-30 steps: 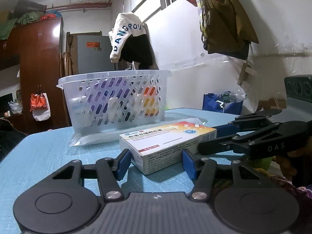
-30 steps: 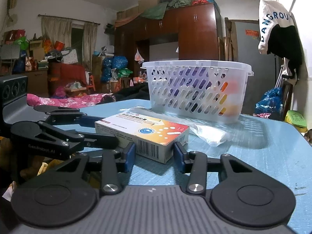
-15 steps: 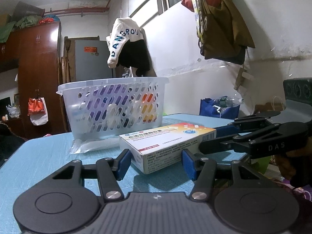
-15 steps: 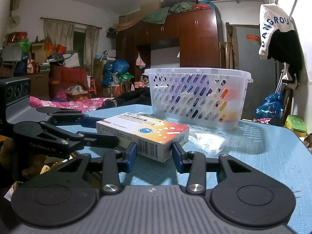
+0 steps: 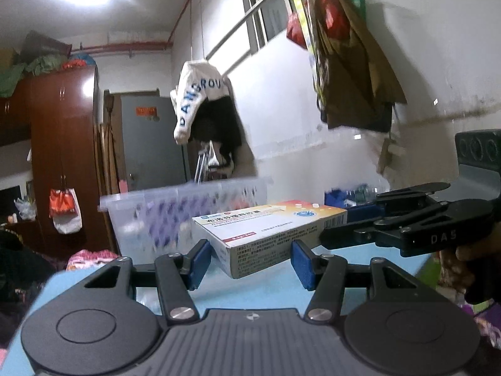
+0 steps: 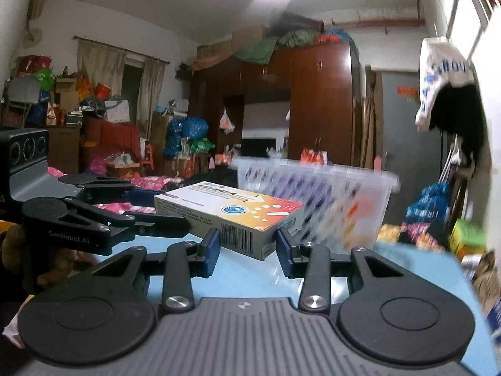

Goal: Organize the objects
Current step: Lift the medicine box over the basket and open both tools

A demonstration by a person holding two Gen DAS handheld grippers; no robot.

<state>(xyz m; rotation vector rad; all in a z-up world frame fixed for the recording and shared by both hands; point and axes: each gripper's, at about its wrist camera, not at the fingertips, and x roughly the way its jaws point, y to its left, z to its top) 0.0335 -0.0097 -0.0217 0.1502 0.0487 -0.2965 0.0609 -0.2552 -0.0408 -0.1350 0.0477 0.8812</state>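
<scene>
In the left wrist view, the white cardboard medicine box with an orange-and-yellow corner (image 5: 269, 235) sits at frame centre, one short end lying between the blue-padded fingers of the left claw (image 5: 250, 261). The fingers stand spread, with a gap showing between each pad and the box, so this claw is open around the box rather than clamped on it. The box appears raised off the light blue desk (image 5: 266, 288), its near lower corner clear of the surface. At the right of the frame the black right claw (image 5: 341, 228) reaches in from the side to the box's far end; a blue pad touches the box's right edge.

In the right wrist view the same box (image 6: 231, 216) lies just above centre, its barcoded end between the right claw (image 6: 247, 247) fingers, which are also apart with slim gaps at both pads: open. The left claw (image 6: 175, 211) enters from the left edge, meeting the box's other end.

Behind the box, blurred, stands a translucent white perforated plastic basket (image 5: 156, 213), seen in the right wrist view (image 6: 338, 200) right of centre.
</scene>
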